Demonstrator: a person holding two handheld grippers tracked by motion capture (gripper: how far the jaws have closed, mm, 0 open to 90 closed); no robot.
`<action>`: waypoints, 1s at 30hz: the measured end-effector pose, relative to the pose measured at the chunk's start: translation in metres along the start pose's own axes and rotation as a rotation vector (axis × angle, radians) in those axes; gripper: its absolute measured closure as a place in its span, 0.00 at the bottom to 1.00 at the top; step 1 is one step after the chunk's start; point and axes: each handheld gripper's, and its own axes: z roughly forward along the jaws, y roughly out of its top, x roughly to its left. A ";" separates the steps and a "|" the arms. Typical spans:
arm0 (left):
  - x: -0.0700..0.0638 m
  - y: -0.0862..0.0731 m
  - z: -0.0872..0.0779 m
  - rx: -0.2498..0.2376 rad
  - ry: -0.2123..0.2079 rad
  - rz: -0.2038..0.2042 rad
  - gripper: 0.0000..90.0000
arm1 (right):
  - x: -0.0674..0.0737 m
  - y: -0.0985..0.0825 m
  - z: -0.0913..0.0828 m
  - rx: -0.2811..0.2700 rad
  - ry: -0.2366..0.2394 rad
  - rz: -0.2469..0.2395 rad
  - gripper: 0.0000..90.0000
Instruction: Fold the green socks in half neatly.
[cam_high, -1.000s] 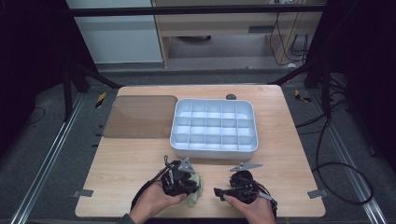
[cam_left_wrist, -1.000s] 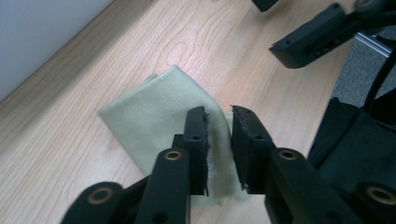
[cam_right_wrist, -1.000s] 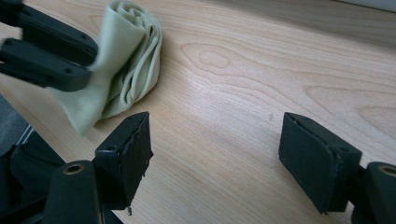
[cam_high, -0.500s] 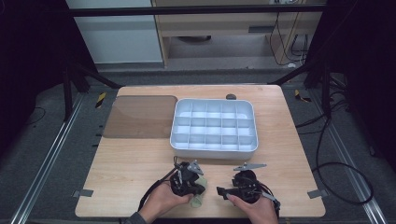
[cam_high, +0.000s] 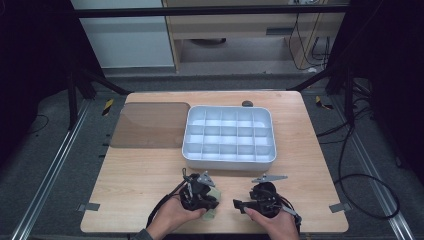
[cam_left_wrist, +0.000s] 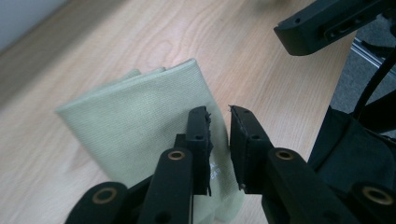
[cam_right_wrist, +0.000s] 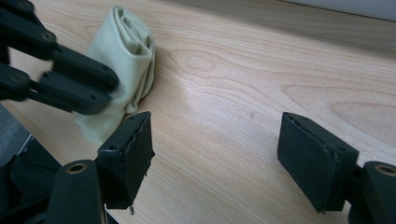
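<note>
At the near edge of the wooden table (cam_high: 140, 180), the left gripper (cam_left_wrist: 219, 112) hangs just above a folded pale-green cloth (cam_left_wrist: 135, 126), its jaws slightly parted after just opening a little; nothing is clamped between the pads, and the cloth lies on the wood just under and to the left of the tips, with one folded end running back beneath the jaws. In the high view that left gripper (cam_high: 212, 202) sits low in the person's left hand (cam_high: 172, 220), and the cloth (cam_high: 210, 212) peeks out at its right side, touching the tabletop. Just to the right of it, a short gap away, the right gripper (cam_high: 237, 205) rests in the right hand (cam_high: 272, 225) with its tips turned toward the left one. In the right gripper view its jaws stand wide apart and released, with only bare wood between them; the rolled end of the cloth (cam_right_wrist: 126, 56) lies ahead and to the left of its left jaw, partly under the black links of the other gripper. Farther from both claws, past a stretch of bare wood, stands a white compartment tray (cam_high: 229, 162). Beyond and to the left of the left gripper, beside the tray, lies a flat brown translucent lid (cam_high: 150, 125). Past the tray's far rim, a small dark round object (cam_high: 247, 103) sits near the table's far edge.
</note>
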 end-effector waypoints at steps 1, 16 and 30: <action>0.001 -0.001 -0.003 -0.005 0.008 -0.001 0.85 | 0.000 0.000 0.000 0.000 0.001 0.003 0.30; 0.004 -0.008 -0.033 -0.059 0.027 -0.001 0.81 | 0.006 0.004 0.000 -0.007 0.006 -0.003 0.30; 0.017 -0.020 -0.079 -0.133 0.117 -0.019 0.73 | 0.025 0.021 -0.007 -0.031 0.027 -0.030 0.26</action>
